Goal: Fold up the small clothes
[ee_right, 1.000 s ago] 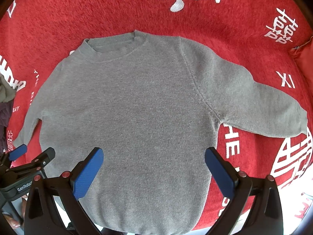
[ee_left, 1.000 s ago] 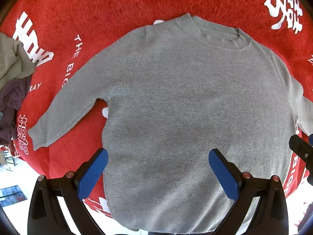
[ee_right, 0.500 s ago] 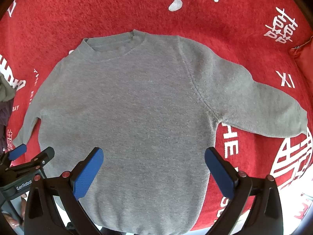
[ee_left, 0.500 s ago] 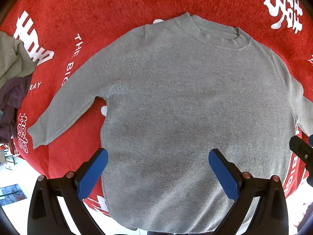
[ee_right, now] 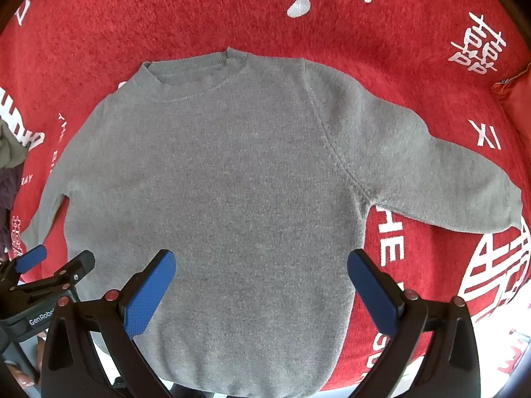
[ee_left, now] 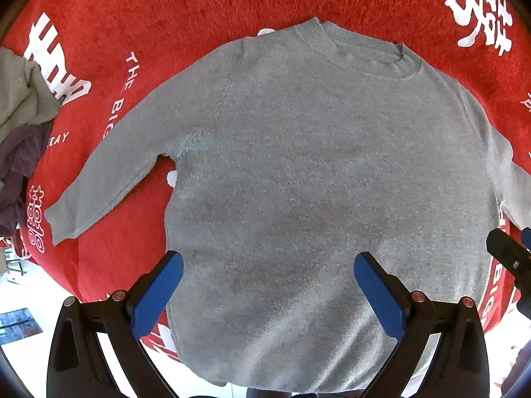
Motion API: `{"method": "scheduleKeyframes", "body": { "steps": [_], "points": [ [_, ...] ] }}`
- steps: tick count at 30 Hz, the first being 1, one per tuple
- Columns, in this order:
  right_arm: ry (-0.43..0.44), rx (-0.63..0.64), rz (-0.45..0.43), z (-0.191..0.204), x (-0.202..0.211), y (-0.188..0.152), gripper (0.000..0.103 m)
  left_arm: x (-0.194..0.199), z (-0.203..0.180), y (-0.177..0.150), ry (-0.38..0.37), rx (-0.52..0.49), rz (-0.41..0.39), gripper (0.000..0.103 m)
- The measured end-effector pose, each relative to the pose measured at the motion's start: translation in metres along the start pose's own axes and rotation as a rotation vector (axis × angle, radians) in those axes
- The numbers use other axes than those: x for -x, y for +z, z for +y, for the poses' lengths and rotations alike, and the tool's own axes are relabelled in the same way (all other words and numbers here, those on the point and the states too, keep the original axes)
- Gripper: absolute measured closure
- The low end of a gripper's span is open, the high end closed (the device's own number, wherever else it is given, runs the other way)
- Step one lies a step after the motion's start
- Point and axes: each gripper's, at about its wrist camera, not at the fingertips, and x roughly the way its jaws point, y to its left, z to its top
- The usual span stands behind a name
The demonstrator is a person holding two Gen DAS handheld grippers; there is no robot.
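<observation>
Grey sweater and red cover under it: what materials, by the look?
Grey sweater: soft knit, likely fleecy cotton blend; matte fuzzy nap, ribbed collar. Red cover: plush, towel-like pile, perhaps chenille; white characters look woven in, though that's uncertain.

My left wrist view looks steeply down from above the hem of the flat grey knitted sweater, centred toward its left sleeve. My right wrist view, equally near, sits toward the right sleeve. Both share the sweater's body, the red printed blanket and each other's tool edge.
</observation>
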Motion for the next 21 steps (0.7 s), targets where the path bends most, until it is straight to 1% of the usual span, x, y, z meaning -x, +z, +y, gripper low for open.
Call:
{"method": "scheduleKeyframes", "body": {
  "steps": [2,7,13,15,16,18,21],
  "points": [
    [-0.007,0.003,0.019,0.000,0.000,0.000,0.000,-0.001,0.000,-0.001,-0.007,0.007,0.008,0.000],
    [-0.002,0.007,0.004,0.000,0.000,-0.001,0.000,-0.003,0.001,-0.003,-0.017,0.020,0.011,0.000],
    [-0.009,0.003,0.030,-0.003,-0.006,-0.002,0.000,-0.009,0.003,-0.006,-0.021,0.039,0.015,0.000],
    [-0.010,0.010,0.027,-0.002,-0.007,-0.002,0.000,-0.011,0.005,-0.007,-0.025,0.043,0.016,0.000],
    [0.003,0.012,0.003,-0.001,-0.008,-0.002,0.000,-0.011,0.006,-0.007,-0.027,0.043,0.015,0.000],
    [0.006,0.015,-0.006,0.000,-0.010,-0.003,0.000,-0.012,0.008,-0.007,-0.032,0.044,0.012,0.000],
    [0.008,0.018,-0.004,0.002,-0.012,-0.005,0.000,-0.014,0.012,-0.008,-0.041,0.043,0.013,0.000]
  ]
}}
